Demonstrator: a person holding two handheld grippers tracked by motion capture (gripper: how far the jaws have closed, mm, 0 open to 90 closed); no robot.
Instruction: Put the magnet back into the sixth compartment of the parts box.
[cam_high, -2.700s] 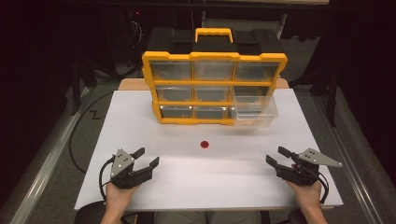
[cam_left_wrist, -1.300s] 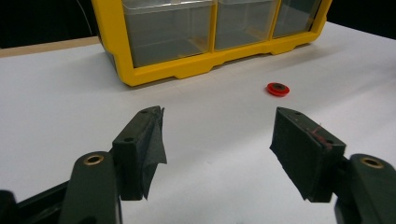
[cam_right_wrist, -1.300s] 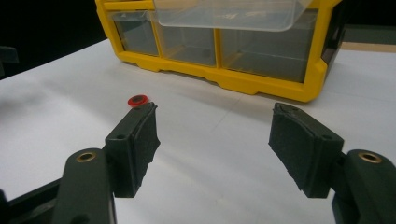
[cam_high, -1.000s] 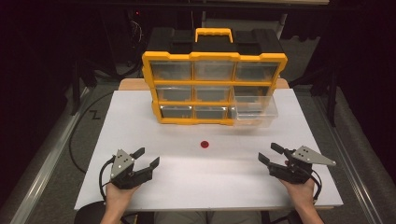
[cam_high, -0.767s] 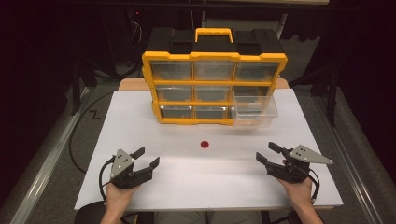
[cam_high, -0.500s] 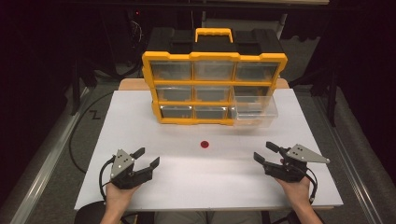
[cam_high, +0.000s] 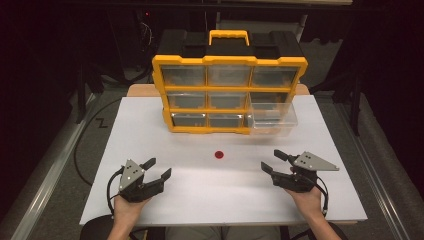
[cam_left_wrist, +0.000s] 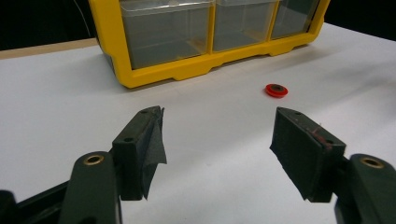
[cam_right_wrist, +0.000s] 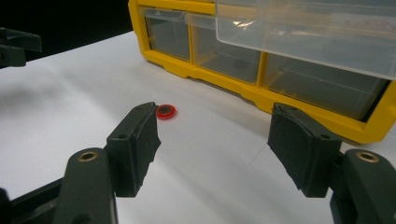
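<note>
Right gripper (cam_high: 274, 162) now nearer the red disc (cam_high: 219, 154) than before, jaws apart and empty; left gripper (cam_high: 157, 168) unmoved, likewise spread; disc on table (cam_high: 200, 192) before yellow organizer (cam_high: 229, 95).

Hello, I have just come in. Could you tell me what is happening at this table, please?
A person sits at a white table with a gripper in each hand. The left gripper and the right gripper are both open, holding nothing. A small red disc lies between them, untouched. Behind it stands a yellow drawer cabinet, with one clear drawer at its lower right pulled out.
</note>
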